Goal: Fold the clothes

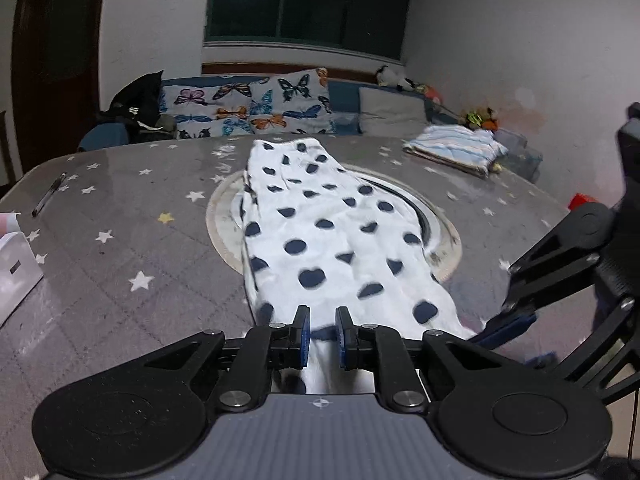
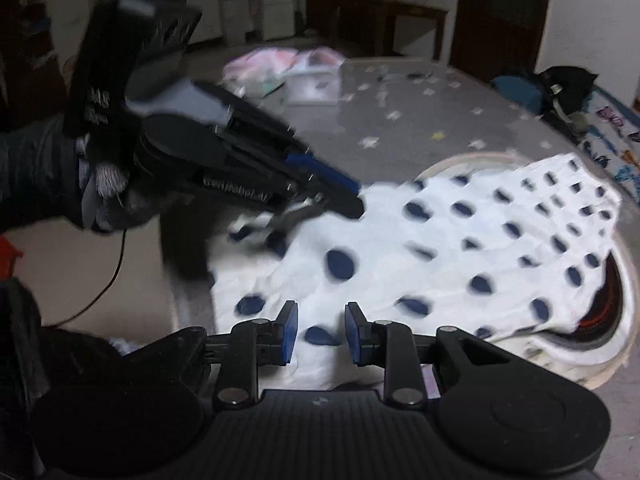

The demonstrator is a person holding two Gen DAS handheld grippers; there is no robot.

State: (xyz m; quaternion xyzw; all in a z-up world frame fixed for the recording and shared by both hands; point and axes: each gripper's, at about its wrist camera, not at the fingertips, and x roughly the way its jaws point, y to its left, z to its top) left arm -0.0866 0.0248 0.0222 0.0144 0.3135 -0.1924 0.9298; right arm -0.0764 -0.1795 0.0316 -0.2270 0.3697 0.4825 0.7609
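Note:
A white garment with dark blue dots (image 1: 336, 236) lies stretched lengthwise on the grey star-patterned table (image 1: 120, 248), over a round inset. My left gripper (image 1: 322, 334) has its jaws a little apart with the garment's near hem running between them. My right gripper (image 2: 321, 332) also has its jaws apart over the near edge of the garment (image 2: 460, 248). The right gripper shows at the right of the left wrist view (image 1: 508, 330). The left gripper shows in the right wrist view (image 2: 340, 196), low at the garment's edge and blurred.
A folded striped cloth (image 1: 456, 150) lies at the table's far right. A pen (image 1: 48, 196) and a white box (image 1: 16, 268) sit at the left. Butterfly cushions (image 1: 248, 108) line the bench behind. Pink cloth (image 2: 264, 68) lies on the table's far side.

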